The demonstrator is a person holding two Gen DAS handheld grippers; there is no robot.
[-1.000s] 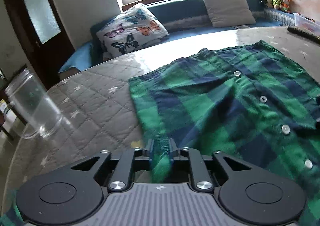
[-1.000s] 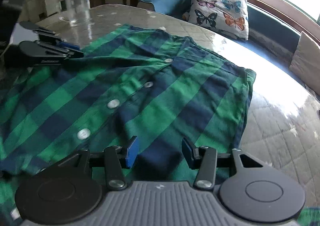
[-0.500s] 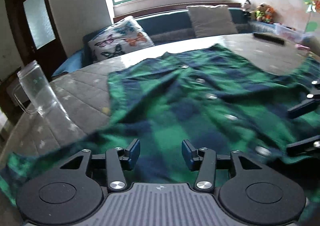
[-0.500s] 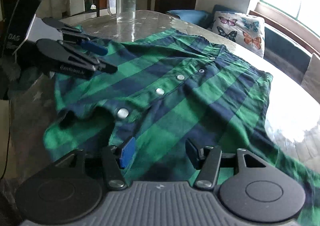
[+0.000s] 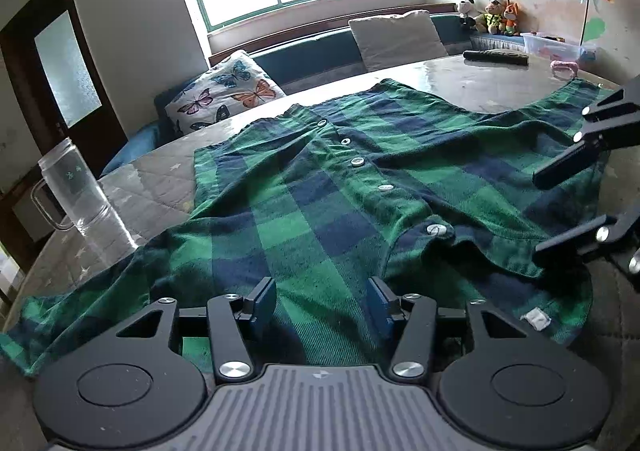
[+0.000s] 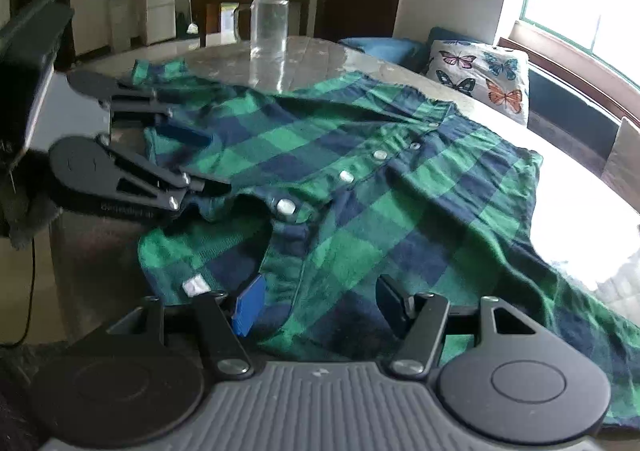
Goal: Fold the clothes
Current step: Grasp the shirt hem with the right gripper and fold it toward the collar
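Green and navy checked shirt (image 5: 320,219) spread button side up over the middle of the round table (image 5: 480,79), collar toward the near edge, hem toward the window side, one sleeve trailing to the left edge near the glass jar (image 5: 74,191). No fold visible along the body; fits both a shirt just laid flat and one opened out for another try.

Left gripper (image 5: 322,303) wide open, nothing between the pads, low over the shoulder part. Right gripper (image 6: 318,299) also wide open and empty, low over the other shoulder beside the collar with the white label (image 6: 195,285).

Soft, light flannel, probably: limp, easy to wrinkle, not slippery on the quilted cover. Buttons (image 5: 359,161) hard, better avoided. Best hold likely at a seam or double edge: shoulder seam, cuff or hem corner, pinched thin and lifted low to stop the cloth from dragging.
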